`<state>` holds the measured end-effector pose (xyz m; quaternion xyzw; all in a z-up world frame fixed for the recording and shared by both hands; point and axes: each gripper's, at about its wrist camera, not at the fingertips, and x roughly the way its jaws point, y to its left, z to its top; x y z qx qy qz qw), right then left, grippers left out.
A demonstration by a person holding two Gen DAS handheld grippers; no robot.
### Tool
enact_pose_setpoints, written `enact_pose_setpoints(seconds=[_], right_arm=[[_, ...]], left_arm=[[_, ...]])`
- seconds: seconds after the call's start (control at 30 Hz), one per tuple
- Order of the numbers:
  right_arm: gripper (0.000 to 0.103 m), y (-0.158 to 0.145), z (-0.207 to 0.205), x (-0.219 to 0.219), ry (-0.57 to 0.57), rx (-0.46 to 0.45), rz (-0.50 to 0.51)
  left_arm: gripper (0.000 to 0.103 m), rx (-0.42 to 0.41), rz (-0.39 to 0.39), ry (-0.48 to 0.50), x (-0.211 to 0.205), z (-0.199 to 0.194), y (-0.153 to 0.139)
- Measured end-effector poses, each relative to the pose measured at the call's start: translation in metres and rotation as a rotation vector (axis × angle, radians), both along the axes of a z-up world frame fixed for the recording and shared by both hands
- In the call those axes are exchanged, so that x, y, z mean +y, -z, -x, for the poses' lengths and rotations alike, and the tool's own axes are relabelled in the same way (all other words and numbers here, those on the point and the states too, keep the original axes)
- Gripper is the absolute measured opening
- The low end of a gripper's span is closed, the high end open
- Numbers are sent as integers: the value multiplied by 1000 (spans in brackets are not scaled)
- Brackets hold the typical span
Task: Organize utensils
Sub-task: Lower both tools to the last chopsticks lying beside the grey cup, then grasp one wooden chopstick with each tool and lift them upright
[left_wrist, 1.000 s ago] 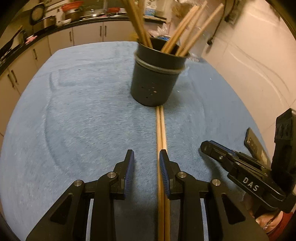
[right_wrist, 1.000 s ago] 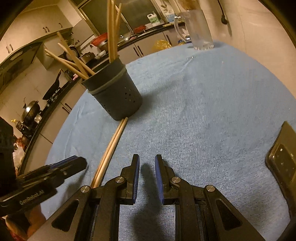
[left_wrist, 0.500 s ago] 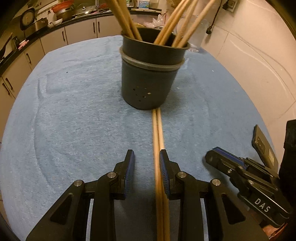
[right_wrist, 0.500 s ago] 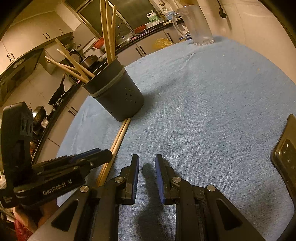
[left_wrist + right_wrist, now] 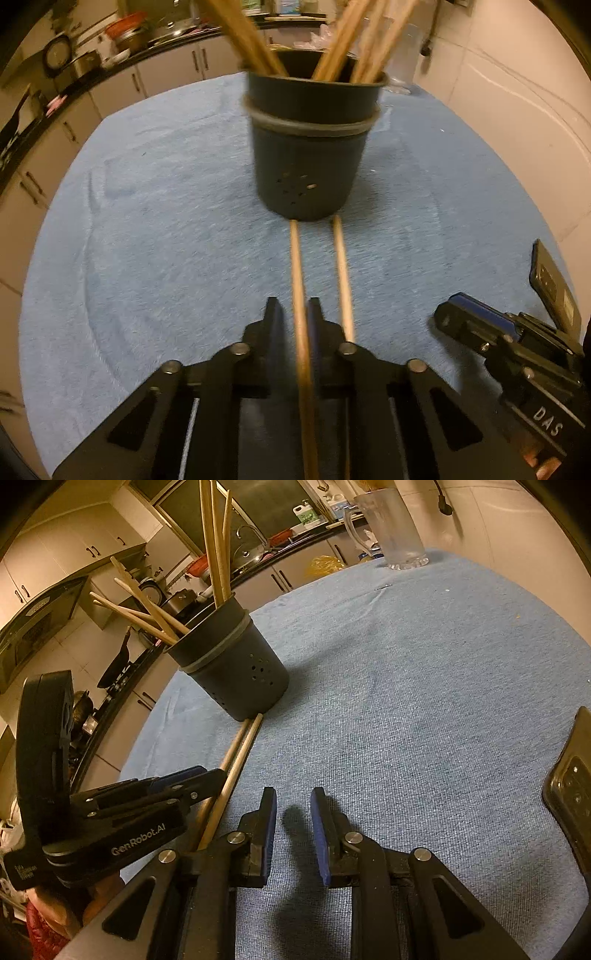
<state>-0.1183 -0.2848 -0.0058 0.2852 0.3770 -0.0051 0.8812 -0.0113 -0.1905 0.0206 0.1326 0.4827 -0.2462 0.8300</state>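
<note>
Left wrist view: your left gripper [image 5: 295, 325] has just been closing, and its jaws now pinch one wooden chopstick [image 5: 300, 295] lying on the blue tablecloth [image 5: 147, 240]. A second chopstick [image 5: 341, 273] lies just outside the right finger, parallel. Both point at the base of the dark utensil holder [image 5: 310, 147], which stands mid-table, well in from the edges and stuffed with chopsticks.

Right wrist view: your right gripper [image 5: 293, 823] hovers over bare cloth, jaws narrowly apart, gripping nothing. A phone [image 5: 574, 794] lies at the right edge, a glass mug [image 5: 391, 528] at the far edge.
</note>
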Motion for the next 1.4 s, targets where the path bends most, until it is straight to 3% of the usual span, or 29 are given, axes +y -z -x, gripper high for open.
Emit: enact_pose_setpoints(seconds=[0.2,0.33,0.43,0.53,0.83,0.87,0.9,0.97,1.4], right_arm=[[21,0,-3,3,-1,10,27],[24,-6,-9,15,-16,44,112],[32,-10,-19,21,-34,77,99],[32,-16,-36,31,-59,110,84],[32,-19,-83,71,-124,220,206],[31,-16,-84,75,-125,230,216],[21,-17,-84,79,-119,225,248],[12,-16,-84,80,-123,233,279],[10,-19,-74,56,-210,306,272]], left_arm=[[7,38,79,-109,47,10,-4],[7,47,110,-159,77,20,-6],[7,63,131,-170,87,24,-6],[7,79,155,-176,95,23,-5],[7,111,208,-181,124,12,-2],[7,113,210,-182,125,12,-2],[7,115,210,-183,125,12,-2],[7,116,209,-186,124,11,-1],[7,124,144,-200,112,5,-1]])
